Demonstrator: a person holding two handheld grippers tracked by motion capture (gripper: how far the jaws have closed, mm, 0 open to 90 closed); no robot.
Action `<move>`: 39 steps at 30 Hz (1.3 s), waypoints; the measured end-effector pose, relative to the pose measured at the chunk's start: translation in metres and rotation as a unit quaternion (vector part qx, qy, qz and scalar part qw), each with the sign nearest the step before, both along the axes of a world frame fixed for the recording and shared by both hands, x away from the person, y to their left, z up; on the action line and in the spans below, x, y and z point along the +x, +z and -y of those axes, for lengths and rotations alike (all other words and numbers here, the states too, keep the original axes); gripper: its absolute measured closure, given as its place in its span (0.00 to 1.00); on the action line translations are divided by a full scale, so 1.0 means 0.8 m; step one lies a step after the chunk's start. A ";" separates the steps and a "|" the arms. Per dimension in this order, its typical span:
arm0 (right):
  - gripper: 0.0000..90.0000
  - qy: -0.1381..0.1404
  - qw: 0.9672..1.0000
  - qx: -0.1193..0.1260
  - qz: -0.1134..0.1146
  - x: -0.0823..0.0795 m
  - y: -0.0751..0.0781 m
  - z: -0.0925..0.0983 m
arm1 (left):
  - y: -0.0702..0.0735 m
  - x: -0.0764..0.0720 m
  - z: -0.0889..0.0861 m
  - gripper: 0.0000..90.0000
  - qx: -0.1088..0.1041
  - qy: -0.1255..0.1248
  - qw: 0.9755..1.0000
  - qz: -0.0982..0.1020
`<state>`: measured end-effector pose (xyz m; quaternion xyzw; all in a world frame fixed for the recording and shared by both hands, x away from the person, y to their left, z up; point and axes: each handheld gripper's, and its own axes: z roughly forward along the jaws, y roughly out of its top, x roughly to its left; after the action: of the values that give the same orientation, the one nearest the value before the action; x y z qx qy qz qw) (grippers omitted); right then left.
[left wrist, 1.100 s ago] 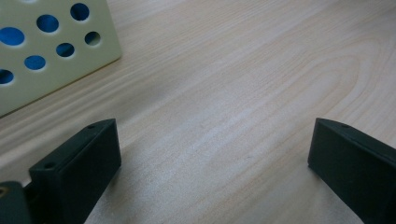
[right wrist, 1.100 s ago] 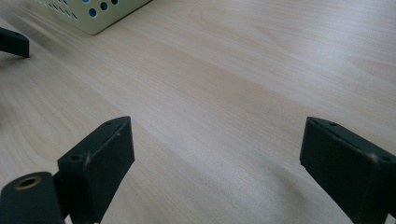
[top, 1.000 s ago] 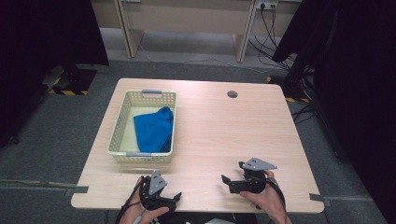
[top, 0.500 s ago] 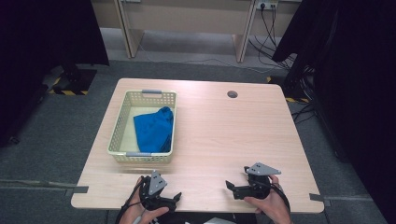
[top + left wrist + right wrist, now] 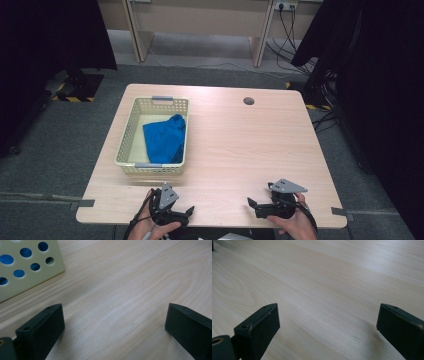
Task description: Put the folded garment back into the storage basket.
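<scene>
A pale yellow perforated basket (image 5: pixel 127 137) stands on the left half of the wooden table (image 5: pixel 240 145), and a crumpled blue cloth (image 5: pixel 165 137) lies inside it. My left gripper (image 5: pixel 187 214) rests at the near edge, just in front of the basket, open and empty. In the left gripper view its jaws (image 5: pixel 113 312) stand wide over bare wood, with the basket's wall (image 5: pixel 25 277) at the upper left and blue cloth (image 5: pixel 6 259) showing through the holes. My right gripper (image 5: pixel 252 205) lies at the near right with its tips pointing left. Its jaws (image 5: pixel 327 312) have just been opening, with nothing between them.
A round cable hole (image 5: pixel 248 101) sits near the table's far edge. Bare wood stretches between the basket and the right edge. Dark curtains hang on both sides, and cables lie on the floor behind the table.
My right gripper has drifted toward the near edge and slightly to the right. The left gripper, the basket and the cloth have not moved.
</scene>
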<state>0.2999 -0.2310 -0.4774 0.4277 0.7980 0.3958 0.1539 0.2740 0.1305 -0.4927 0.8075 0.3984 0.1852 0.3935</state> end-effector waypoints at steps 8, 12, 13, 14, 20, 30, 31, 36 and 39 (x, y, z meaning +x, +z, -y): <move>0.06 -0.007 1.000 -0.003 0.003 -0.007 -0.003 0.008 | 0.000 0.000 0.000 0.02 0.000 0.000 1.000 0.000; 0.06 -0.007 1.000 -0.006 0.002 -0.011 -0.006 0.011 | 0.000 0.000 0.000 0.02 0.000 0.000 1.000 0.000; 0.06 -0.008 1.000 -0.007 0.002 -0.011 -0.006 0.012 | 0.000 0.000 0.000 0.02 0.000 0.000 1.000 0.000; 0.06 -0.008 1.000 -0.008 0.002 -0.012 -0.007 0.013 | 0.000 0.000 0.000 0.02 0.000 0.000 1.000 0.000; 0.06 -0.011 1.000 -0.010 0.003 -0.017 -0.009 0.016 | 0.000 0.000 0.000 0.02 0.000 0.000 1.000 0.000; 0.06 -0.014 1.000 -0.021 0.010 -0.025 -0.011 0.019 | 0.000 0.000 0.000 0.02 0.000 0.000 1.000 0.000; 0.06 -0.014 1.000 -0.024 0.012 -0.026 -0.011 0.020 | 0.000 0.000 0.000 0.02 0.000 0.000 1.000 0.000; 0.06 -0.019 0.999 -0.031 0.016 -0.030 -0.011 0.022 | 0.000 0.000 0.000 0.02 0.000 0.000 1.000 0.000; 0.06 -0.022 0.999 -0.035 0.019 -0.032 -0.012 0.024 | 0.000 0.000 0.000 0.02 0.000 0.000 1.000 0.000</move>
<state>0.2740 -0.2500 -0.4871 0.4319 0.7985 0.3726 0.1925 0.2739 0.1306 -0.4928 0.8074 0.3982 0.1852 0.3939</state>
